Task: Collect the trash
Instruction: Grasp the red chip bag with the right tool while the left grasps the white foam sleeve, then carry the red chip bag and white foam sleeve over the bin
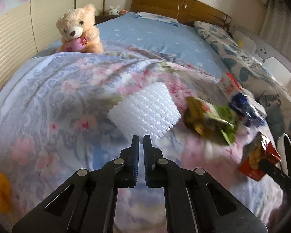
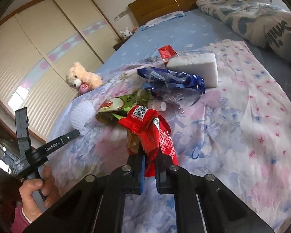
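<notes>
Two hand-held grippers are recorded over a bed spread with a floral sheet (image 2: pixel 242 116). Right gripper (image 2: pixel 149 155): jaws are clenched on a crumpled red wrapper (image 2: pixel 155 128), which is lifted slightly above the sheet. Left gripper (image 1: pixel 141 138): jaws are drawn together with only a narrow gap and nothing seen between them; its tips are placed just beside a white foam net sleeve (image 1: pixel 147 110) lying on the sheet. The left gripper's handle is seen gripped by a hand (image 2: pixel 36 190) in the right wrist view.

Trash still lying on the sheet is listed as follows: a green snack packet (image 2: pixel 118 106), touching the red wrapper; a blue and clear plastic bag (image 2: pixel 174 83) behind it; a small white bottle cap (image 2: pixel 157 104) at the bag's near edge; a white foam block (image 2: pixel 197 68); a second red packet (image 2: pixel 167 53) tucked against that block.

Other items noted: a teddy bear (image 1: pixel 78 29) seated at the sheet's far edge, a patterned pillow (image 2: pixel 252 13), a wooden headboard (image 1: pixel 180 7).
</notes>
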Available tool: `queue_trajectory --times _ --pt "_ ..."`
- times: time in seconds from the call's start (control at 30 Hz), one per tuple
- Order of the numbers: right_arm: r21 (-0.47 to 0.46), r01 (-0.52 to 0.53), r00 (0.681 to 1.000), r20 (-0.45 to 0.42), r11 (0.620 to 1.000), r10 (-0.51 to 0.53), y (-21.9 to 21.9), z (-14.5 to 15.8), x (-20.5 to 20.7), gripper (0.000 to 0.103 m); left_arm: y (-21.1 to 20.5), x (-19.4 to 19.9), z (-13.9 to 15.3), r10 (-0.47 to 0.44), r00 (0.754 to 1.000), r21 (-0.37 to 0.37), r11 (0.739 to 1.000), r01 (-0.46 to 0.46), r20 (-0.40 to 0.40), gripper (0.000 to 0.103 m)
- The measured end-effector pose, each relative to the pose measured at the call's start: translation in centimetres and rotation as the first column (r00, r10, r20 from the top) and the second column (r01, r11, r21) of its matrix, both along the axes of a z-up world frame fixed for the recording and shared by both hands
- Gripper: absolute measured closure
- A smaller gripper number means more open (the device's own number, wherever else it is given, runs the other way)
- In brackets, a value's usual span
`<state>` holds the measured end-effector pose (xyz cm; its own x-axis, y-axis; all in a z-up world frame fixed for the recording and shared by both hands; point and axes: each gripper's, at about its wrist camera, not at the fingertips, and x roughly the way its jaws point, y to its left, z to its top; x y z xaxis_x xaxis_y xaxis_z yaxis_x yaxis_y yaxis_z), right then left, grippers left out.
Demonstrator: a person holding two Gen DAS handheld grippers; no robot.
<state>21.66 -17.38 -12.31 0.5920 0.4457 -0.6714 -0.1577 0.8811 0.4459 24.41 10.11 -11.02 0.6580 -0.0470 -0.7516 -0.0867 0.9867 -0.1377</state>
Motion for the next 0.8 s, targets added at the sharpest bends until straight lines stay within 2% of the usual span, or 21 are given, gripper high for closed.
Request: queue_trajectory --times 0.23,0.47,0.8 --pt "0.013 -0.002 0.999 0.038 1.0 0.002 -1.1 1.4 -2.1 0.098 -2.6 -3.9 1.5 -0.059 0.997 -0.026 0.998 0.06 0.044 0.099" --pt "0.016 0.035 0.998 0.056 0.999 -0.036 -3.4 1.9 -4.3 0.098 -6.1 -6.5 1.8 -0.133 0.99 -0.041 0.99 0.136 0.052 0.1" --pt "0.027 0.119 0.989 0.082 0.992 -0.121 -8.2 2.5 -7.4 0.098 -12.2 -8.8 2.5 -0.261 0.963 -0.029 0.964 0.263 0.066 0.1"
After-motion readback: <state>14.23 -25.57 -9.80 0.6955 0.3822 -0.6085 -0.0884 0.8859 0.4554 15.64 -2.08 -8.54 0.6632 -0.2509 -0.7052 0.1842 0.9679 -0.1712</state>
